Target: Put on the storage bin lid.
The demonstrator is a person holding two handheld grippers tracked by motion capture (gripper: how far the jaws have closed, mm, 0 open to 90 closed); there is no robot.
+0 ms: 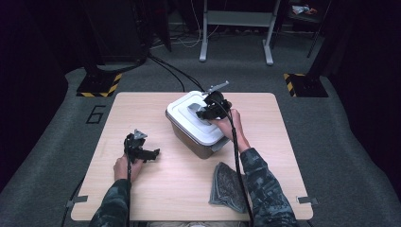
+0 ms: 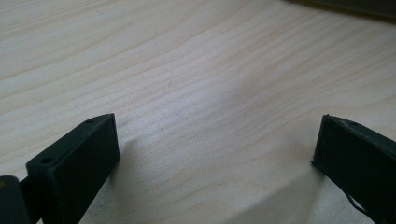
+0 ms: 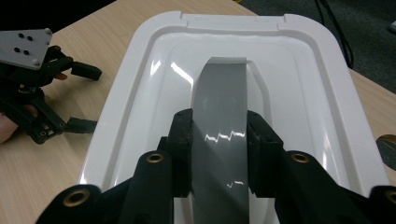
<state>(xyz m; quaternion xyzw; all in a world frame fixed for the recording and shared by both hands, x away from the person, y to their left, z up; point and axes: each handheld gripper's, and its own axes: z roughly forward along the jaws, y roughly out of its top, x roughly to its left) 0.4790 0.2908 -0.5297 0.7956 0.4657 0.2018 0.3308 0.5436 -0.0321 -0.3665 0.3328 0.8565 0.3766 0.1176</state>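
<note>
A grey storage box with a white lid [image 1: 189,116] stands at the middle back of the wooden table [image 1: 156,189]. Across the lid [image 3: 140,93] arches a grey handle [image 3: 219,107]. My right gripper [image 3: 219,154] is shut on that handle, one jaw pressed to each side of it; in the high view this gripper [image 1: 208,111] sits on top of the lid. Resting low over bare wood at the table's left, my left gripper [image 1: 149,155] stands open, and nothing lies between its jaws [image 2: 215,154].
A folded grey cloth [image 1: 227,184] lies near the table's front edge, right of centre. Beyond the table are a metal stand [image 1: 236,28], floor cables and yellow-black striped bases [image 1: 99,85].
</note>
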